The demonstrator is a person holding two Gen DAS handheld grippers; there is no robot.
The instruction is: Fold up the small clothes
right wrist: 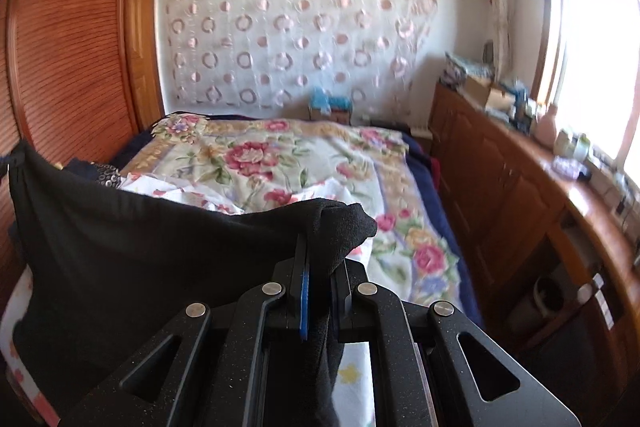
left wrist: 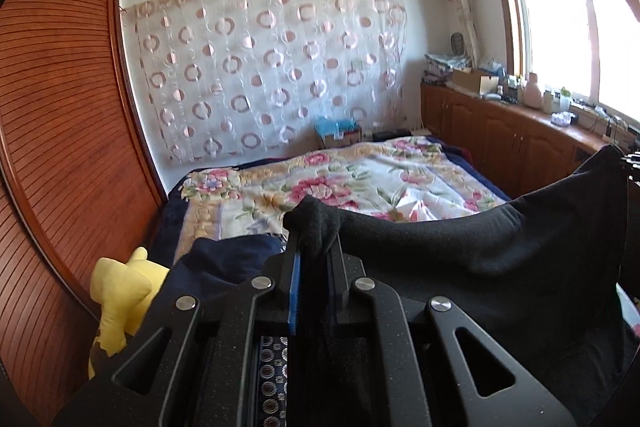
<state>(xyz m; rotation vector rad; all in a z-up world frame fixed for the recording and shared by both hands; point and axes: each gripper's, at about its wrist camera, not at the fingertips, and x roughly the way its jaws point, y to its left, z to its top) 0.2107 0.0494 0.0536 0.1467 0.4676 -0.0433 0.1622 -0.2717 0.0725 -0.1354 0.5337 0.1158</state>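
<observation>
Fingers (left wrist: 298,247) of the left gripper (left wrist: 314,239) are clenched on one corner of a black garment (left wrist: 460,247), with a tuft of fabric bunched above the tips. Fingers (right wrist: 302,259) of the right gripper (right wrist: 320,255) are clenched on the opposite corner of the same garment. The cloth spans between the two grippers, held off the bed (left wrist: 360,183), its upper edge sagging in a shallow curve. Beyond it lies a floral bedspread (right wrist: 280,163) over dark blue bedding. A yellow plush toy (left wrist: 120,291) sits at the near left, beside a louvred wooden wardrobe (left wrist: 60,107). A circle-patterned curtain (left wrist: 260,67) covers the far wall. A wooden cabinet (right wrist: 500,179) with clutter runs along the right, under the window (left wrist: 580,27).
</observation>
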